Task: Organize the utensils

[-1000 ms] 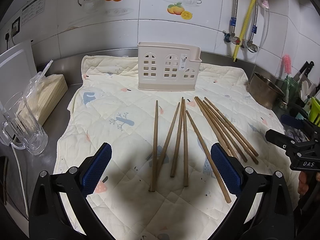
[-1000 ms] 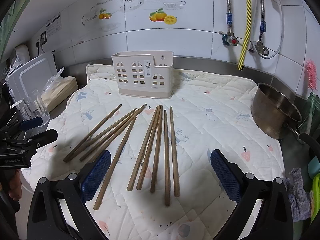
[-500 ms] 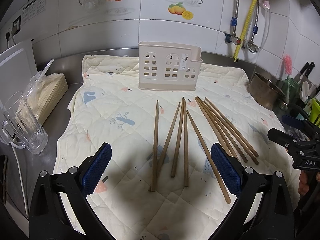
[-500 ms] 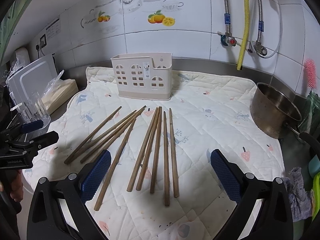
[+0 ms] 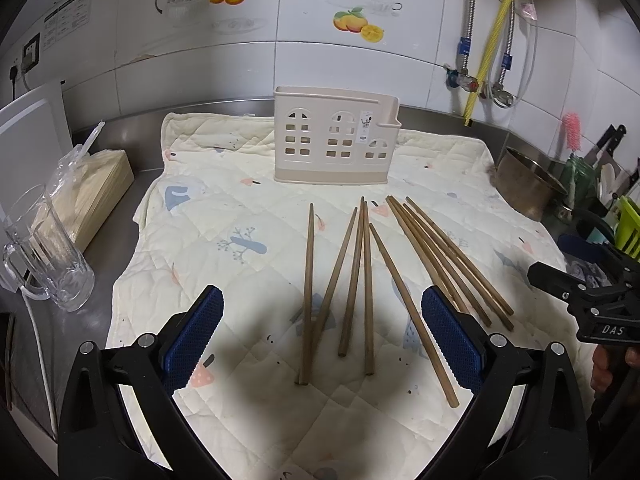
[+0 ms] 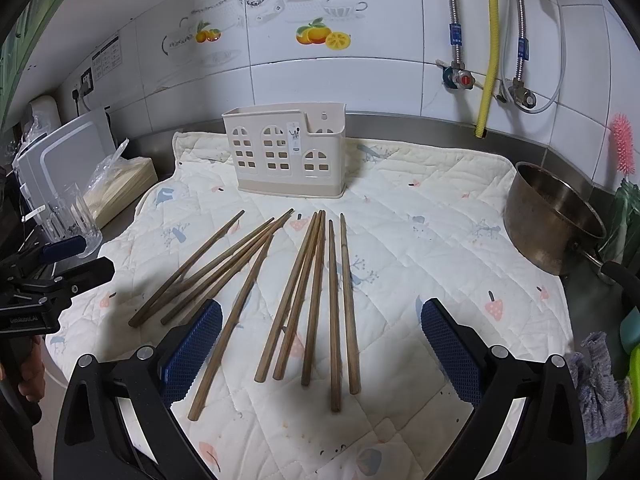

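Observation:
Several brown wooden chopsticks [image 5: 366, 276] lie loose on a quilted cream mat [image 5: 224, 216], fanned out in front of a beige plastic utensil holder [image 5: 334, 146] with window cut-outs. They also show in the right wrist view [image 6: 316, 296], with the holder [image 6: 286, 152] behind them. My left gripper [image 5: 322, 334] is open and empty, hovering just above the near ends of the left chopsticks. My right gripper [image 6: 322, 338] is open and empty, above the near ends of the right chopsticks. Each gripper shows at the edge of the other's view.
A glass mug [image 5: 48, 252] and a bagged stack [image 5: 92, 184] stand left of the mat. A steel pot [image 6: 552, 220] sits at the right edge. A pink brush [image 6: 622, 144], pipes and a yellow hose [image 6: 486, 60] line the tiled wall. A cloth [image 6: 596, 392] lies at right.
Both grippers have drifted only slightly; the right wrist view has shifted a little closer to the chopsticks. Nothing was grasped or moved.

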The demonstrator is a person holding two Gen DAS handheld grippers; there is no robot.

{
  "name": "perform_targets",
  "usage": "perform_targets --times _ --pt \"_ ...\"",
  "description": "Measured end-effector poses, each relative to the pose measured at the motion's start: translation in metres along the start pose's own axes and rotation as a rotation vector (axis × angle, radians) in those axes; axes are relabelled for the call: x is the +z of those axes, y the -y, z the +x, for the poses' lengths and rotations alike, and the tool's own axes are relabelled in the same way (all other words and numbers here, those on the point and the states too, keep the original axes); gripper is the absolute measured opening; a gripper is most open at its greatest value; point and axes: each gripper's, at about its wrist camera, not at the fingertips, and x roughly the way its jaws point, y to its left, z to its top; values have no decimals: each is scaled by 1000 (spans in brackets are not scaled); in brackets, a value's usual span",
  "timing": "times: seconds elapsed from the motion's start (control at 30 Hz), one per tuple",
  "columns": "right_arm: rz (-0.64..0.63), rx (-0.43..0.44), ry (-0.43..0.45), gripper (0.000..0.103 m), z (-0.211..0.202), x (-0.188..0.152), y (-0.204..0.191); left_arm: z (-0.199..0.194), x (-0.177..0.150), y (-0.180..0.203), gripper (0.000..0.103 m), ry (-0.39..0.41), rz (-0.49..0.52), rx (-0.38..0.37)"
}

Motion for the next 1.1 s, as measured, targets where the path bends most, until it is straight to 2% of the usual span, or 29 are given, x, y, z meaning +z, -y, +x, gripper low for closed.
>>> perform_targets --times 0.37,0.53,0.67,0.73,0.8,0.87,0.9,0.93,1.0,1.1 --pt "6 4 -2 96 2 -2 5 0 3 -6 96 13 -25 10" --pt "14 -2 -15 96 6 -6 12 3 5 -12 91 7 -42 6" --pt "10 -8 -22 95 9 -9 16 5 4 -16 82 2 -49 -3" --pt "9 -2 -30 91 11 -11 17 7 4 -18 78 -2 -52 -6" --pt "17 7 -43 81 15 -13 20 9 3 -20 74 -8 -57 -12" --pt "22 7 -58 80 19 -16 22 12 2 -21 70 -15 -60 -16" --pt "21 5 -62 76 21 -17 23 14 1 -22 67 -21 -61 -19" --pt "21 12 -67 71 23 -19 23 15 0 -23 66 -27 -63 -21" --pt "24 17 -76 68 27 -20 25 20 -2 -26 63 -41 -71 -23" --pt "31 16 -89 59 35 -21 28 26 -5 -30 61 -60 -81 -35"
